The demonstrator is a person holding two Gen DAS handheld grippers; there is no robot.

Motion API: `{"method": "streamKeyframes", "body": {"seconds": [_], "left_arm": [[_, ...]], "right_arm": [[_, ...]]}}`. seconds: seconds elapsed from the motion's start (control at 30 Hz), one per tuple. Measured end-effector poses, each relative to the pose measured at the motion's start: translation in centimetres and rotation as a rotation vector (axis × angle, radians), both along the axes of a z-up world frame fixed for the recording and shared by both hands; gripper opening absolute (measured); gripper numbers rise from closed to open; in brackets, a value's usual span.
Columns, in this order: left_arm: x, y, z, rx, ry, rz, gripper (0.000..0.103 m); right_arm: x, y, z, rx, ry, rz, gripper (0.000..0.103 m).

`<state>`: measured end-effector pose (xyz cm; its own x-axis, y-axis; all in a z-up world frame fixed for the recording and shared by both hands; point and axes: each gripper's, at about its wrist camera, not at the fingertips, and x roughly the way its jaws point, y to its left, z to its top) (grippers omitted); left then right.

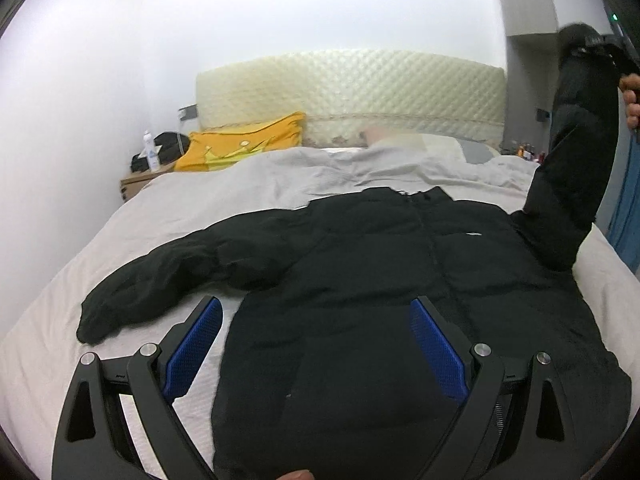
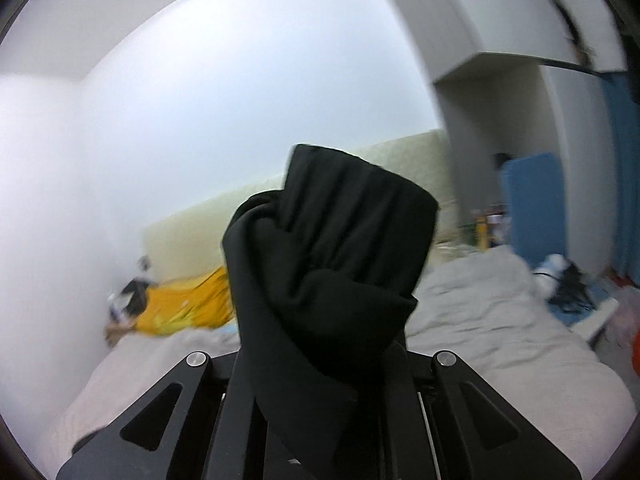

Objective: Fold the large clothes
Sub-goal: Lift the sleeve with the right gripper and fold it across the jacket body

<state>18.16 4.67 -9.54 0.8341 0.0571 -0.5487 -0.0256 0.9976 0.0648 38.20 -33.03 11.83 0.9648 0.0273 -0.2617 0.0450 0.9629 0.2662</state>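
A black puffer jacket (image 1: 400,280) lies spread front-up on the bed (image 1: 240,192). Its left sleeve (image 1: 160,276) rests flat on the sheet. My left gripper (image 1: 316,320) is open and empty, hovering over the jacket's lower hem, with blue pads (image 1: 438,350) apart. My right gripper (image 1: 604,46) is shut on the jacket's right sleeve (image 1: 580,140) and holds it raised high above the bed. In the right wrist view the sleeve cuff (image 2: 332,264) bunches over the fingers and hides them.
A yellow pillow (image 1: 244,144) and a quilted headboard (image 1: 352,92) are at the bed's far end. A nightstand (image 1: 136,184) with a bottle and a black bag stands at far left. A blue panel (image 2: 532,204) and clutter lie right of the bed.
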Motion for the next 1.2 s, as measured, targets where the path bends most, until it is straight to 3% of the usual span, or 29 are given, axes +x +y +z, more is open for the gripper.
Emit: {"method": "streamKeyframes", "body": {"seconds": [0.2,0.5,0.63,0.8,0.97,1.03,1.1,1.2], "left_arm": [[0.4,2.8,-0.7,0.008,0.025,0.042,0.095],[1.4,7.9,-3.1,-0.076,0.073,0.113,0.095],[2.0,8.3,-4.0,-0.100,0.094,0.105,0.095],[2.5,7.5,-4.7,-0.094,0.112,0.074,0.095],[2.9,6.9,-4.9,-0.089,0.130,0.054,0.095],[3.1,6.8,-4.5,-0.095,0.126,0.057,0.095],[3.1,6.7,-3.8,-0.106,0.118,0.060,0.095],[2.7,6.2,-2.3,-0.108,0.107,0.053,0.095]], "right_arm": [[3.7,10.7,-4.5,-0.022,0.067,0.167,0.007],[8.6,23.6,-18.9,-0.062,0.269,0.393,0.009],[9.2,27.3,-25.5,-0.142,0.365,0.452,0.010],[8.7,29.8,-30.9,-0.209,0.462,0.475,0.010],[7.6,30.0,-31.5,-0.204,0.491,0.493,0.012],[7.5,29.9,-30.7,-0.184,0.501,0.511,0.022],[7.2,29.8,-29.6,-0.176,0.505,0.535,0.046],[6.0,29.4,-27.3,-0.187,0.479,0.557,0.052]]}}
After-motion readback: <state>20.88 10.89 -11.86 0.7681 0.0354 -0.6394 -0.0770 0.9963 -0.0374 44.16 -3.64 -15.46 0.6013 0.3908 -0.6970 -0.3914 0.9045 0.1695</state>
